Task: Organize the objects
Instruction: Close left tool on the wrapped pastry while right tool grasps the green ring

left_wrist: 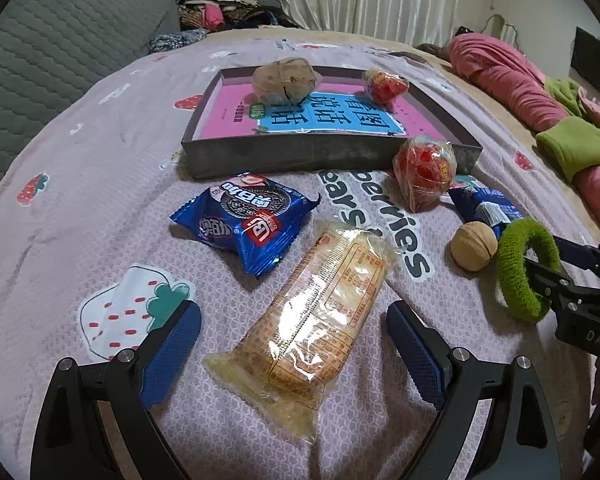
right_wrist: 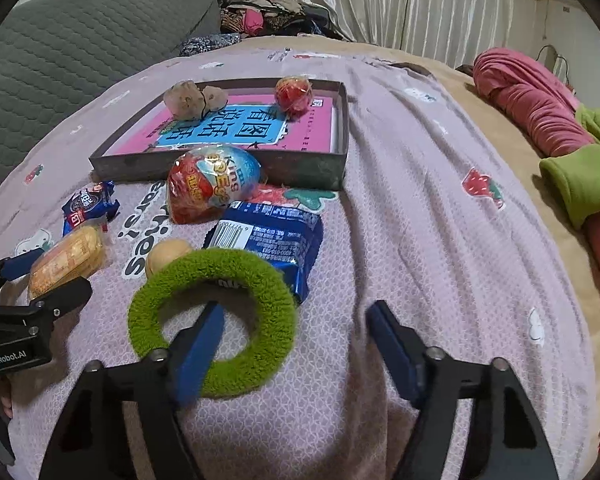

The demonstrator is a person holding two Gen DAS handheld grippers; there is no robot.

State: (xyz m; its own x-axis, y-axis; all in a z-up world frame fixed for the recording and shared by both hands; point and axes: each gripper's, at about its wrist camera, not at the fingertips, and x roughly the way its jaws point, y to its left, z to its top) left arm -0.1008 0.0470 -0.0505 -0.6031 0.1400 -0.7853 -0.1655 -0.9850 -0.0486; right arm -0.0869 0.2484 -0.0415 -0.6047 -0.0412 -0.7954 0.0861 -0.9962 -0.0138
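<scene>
A long yellow biscuit packet [left_wrist: 308, 328] lies between the spread fingers of the left gripper [left_wrist: 294, 350], neither pad touching it. Beyond its tips sit a blue cookie pack [left_wrist: 246, 222] and the shallow grey box [left_wrist: 320, 156]. The right gripper [right_wrist: 292, 344] stands apart too, its left finger [right_wrist: 198, 354] poked through a green fuzzy ring [right_wrist: 220, 320], the right finger over bare pink blanket [right_wrist: 440, 240], which runs clear to the bed's right edge.

Left gripper [left_wrist: 294, 344]: pitched downward, fingers spread wide. Right gripper [right_wrist: 296, 344]: pitched downward, fingers [right_wrist: 198, 354] parted, pressing nothing.
</scene>
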